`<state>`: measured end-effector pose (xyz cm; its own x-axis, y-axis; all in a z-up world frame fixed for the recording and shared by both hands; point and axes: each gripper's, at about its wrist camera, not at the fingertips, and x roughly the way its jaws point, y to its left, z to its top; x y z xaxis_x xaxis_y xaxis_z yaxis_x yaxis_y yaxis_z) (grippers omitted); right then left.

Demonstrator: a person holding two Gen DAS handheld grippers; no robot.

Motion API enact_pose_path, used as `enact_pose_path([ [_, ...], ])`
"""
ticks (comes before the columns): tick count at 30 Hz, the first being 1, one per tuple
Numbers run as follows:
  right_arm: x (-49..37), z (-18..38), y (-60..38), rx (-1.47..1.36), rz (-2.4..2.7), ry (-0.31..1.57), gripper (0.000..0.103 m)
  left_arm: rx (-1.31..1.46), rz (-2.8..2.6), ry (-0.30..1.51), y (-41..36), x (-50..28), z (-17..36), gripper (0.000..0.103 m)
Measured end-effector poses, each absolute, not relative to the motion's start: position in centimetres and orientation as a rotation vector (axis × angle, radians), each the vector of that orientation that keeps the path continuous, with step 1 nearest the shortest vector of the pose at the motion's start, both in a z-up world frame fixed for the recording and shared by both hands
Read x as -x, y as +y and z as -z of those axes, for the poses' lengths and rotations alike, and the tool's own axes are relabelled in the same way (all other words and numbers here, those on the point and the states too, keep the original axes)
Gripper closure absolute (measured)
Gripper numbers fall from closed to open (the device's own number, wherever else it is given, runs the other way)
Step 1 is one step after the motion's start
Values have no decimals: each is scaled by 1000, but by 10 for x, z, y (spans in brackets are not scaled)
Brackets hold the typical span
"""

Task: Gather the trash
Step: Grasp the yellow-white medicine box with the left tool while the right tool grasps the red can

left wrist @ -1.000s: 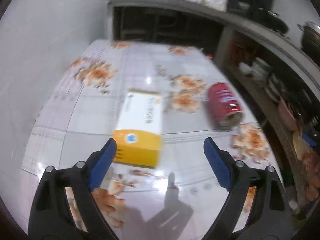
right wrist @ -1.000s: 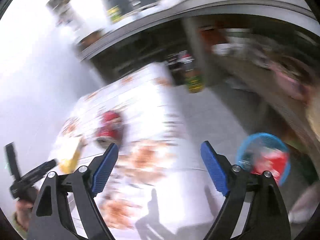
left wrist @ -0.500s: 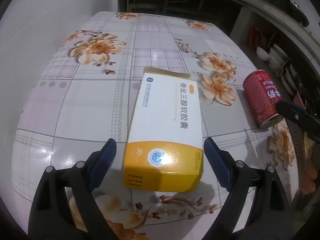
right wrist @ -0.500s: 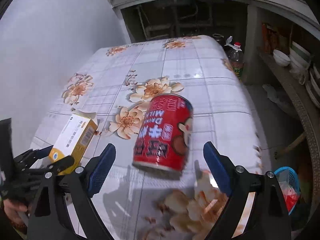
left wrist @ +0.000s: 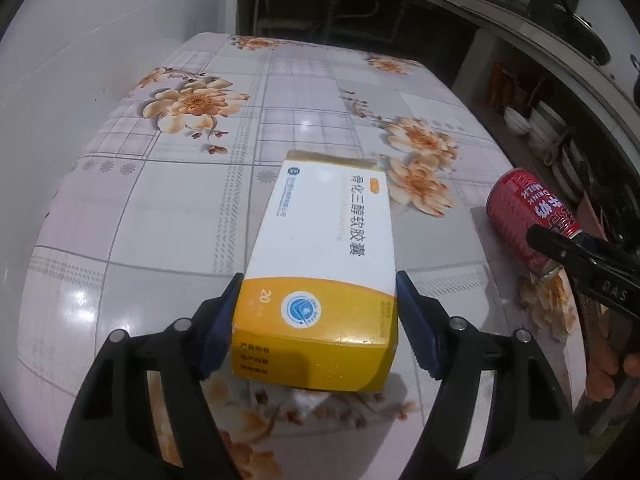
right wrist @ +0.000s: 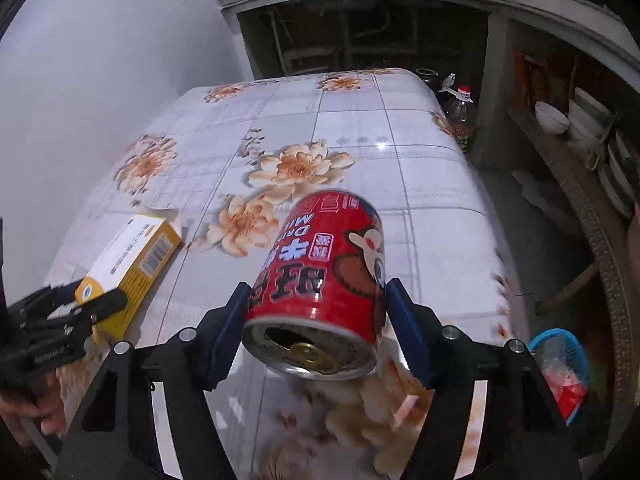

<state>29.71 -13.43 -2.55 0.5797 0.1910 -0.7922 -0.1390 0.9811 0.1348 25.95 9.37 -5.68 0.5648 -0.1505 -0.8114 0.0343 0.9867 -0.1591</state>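
Left wrist view: the left gripper (left wrist: 316,320) squeezes the box (left wrist: 324,264) on the desk (left wrist: 168,216). The right gripper (right wrist: 318,328) squeezes the can (right wrist: 320,284).

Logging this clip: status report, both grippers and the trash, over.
Left gripper shut on the medicine box, which lies on the table. Right gripper shut on the red can. Nothing in the way; blue basket on the floor, right.

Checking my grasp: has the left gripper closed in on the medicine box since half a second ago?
Yes. The left gripper moved forward along the tablecloth; its fingers now clamp the medicine box.
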Motion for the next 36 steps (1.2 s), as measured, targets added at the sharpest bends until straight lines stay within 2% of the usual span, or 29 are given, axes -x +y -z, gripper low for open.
enact_pose_path([
  [10,-234,1,-156,27,-234,978,37,84,215,977,75,-201,45,34],
  [19,-200,2,-155,57,-252,1045,37,36,282,1083,68,-170,63,32],
  [24,-191,8,-154,28,-264,1041,37,20,273,1078,67,-169,64,20],
  [30,-189,10,-156,14,-253,1041,37,14,270,1058,63,-177,57,19],
  [36,-187,13,-157,-2,-251,1045,30,-13,222,1046,57,-190,59,19],
])
